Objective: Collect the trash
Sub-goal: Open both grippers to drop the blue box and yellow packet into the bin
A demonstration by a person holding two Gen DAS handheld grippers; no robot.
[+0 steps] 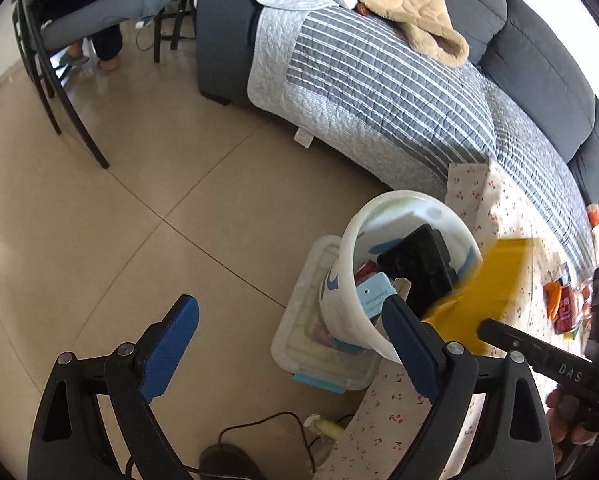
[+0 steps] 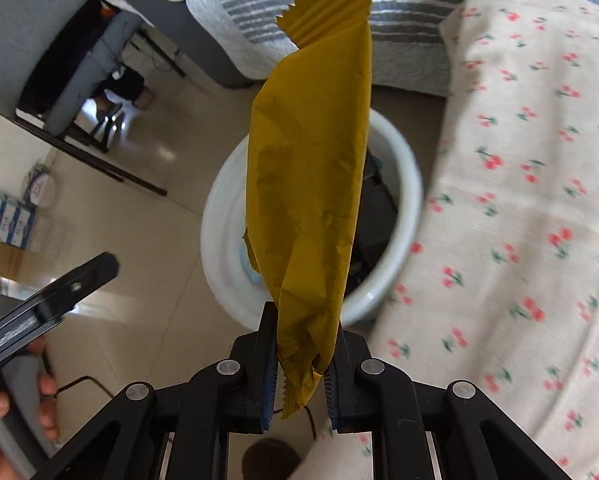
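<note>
Over the white bin (image 2: 399,216), right gripper (image 2: 299,376) pinching yellow wrapper (image 2: 311,184), contents blurred

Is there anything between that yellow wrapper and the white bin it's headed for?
Nothing visible. The right gripper holds the yellow wrapper by its lower end, directly in front of the white bin, whose mouth is open though already partly filled with trash.

Bright soft daylight, fisheye-curved edges, slight motion blur
</note>
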